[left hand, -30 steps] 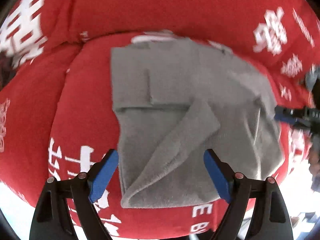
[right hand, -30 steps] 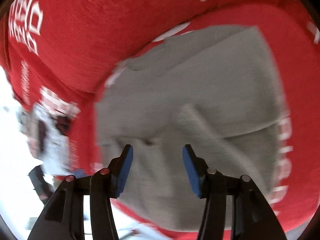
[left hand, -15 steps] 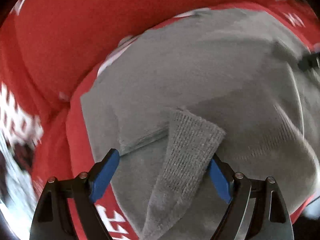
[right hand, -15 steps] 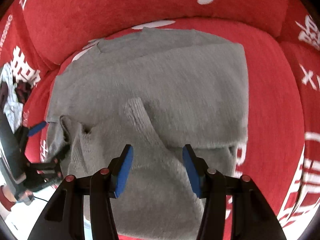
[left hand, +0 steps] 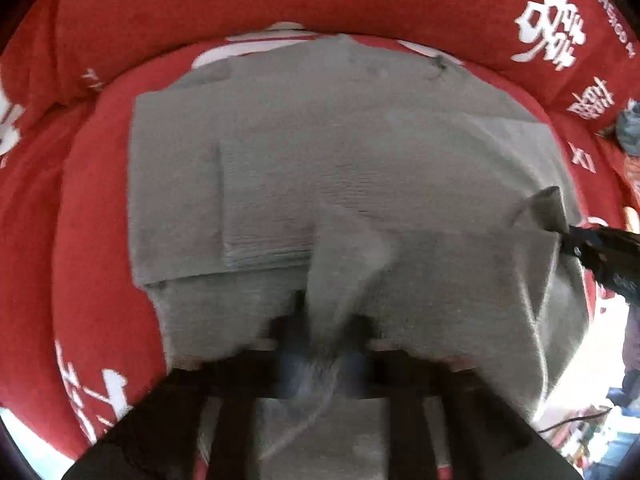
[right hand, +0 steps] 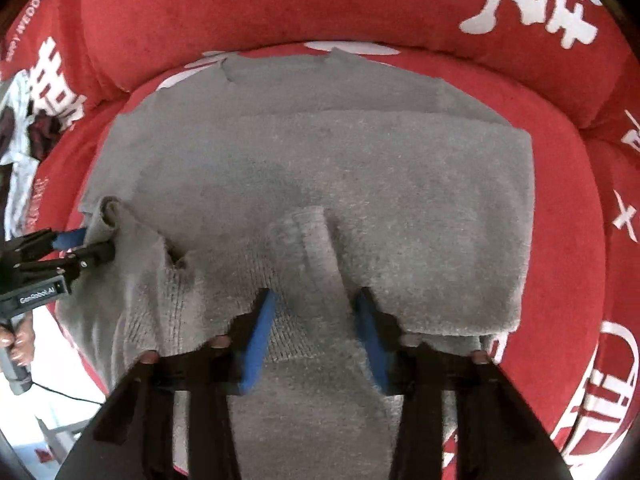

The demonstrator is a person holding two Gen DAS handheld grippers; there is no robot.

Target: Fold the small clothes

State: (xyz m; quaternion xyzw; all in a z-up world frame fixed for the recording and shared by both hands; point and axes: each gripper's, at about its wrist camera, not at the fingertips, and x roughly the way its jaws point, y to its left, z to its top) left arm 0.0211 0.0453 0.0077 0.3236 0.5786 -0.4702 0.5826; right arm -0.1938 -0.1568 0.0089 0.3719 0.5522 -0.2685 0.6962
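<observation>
left gripper (left hand: 320, 364) went from wide open a second ago, pads either side of the folded sleeve, to clamped on it now: the two blurred pads sit almost together with the ribbed grey sleeve cuff (left hand: 344, 256) bunched between them. right gripper (right hand: 316, 336) hasn't changed its gap across the three moments; blue pads part-open, straddling a raised ridge of the same knit, pads beside the fabric but not pinching it as far as i can tell.

the grey knitted sweater (right hand: 360, 168) lies flat on the red plush sofa cushion with white printed characters (right hand: 568, 208), partly folded already: one side panel turned in, sleeve laid diagonally across the body.

my read: left has its grasp, right is about to take its own, then a two-handed fold of the lower half up toward the collar.

view differences:
- left wrist view is motion-blurred at the pads, but shows the other gripper at the right edge of the frame touching a lifted corner of the sweater (left hand: 540, 208).
- right wrist view is sharp, shows the opposite tool at the left edge gripping a rolled bit of hem (right hand: 108, 208), plus a hand on its handle and a white-and-dark patterned garment (right hand: 20, 128) off the cushion, neither visible from the left.
</observation>
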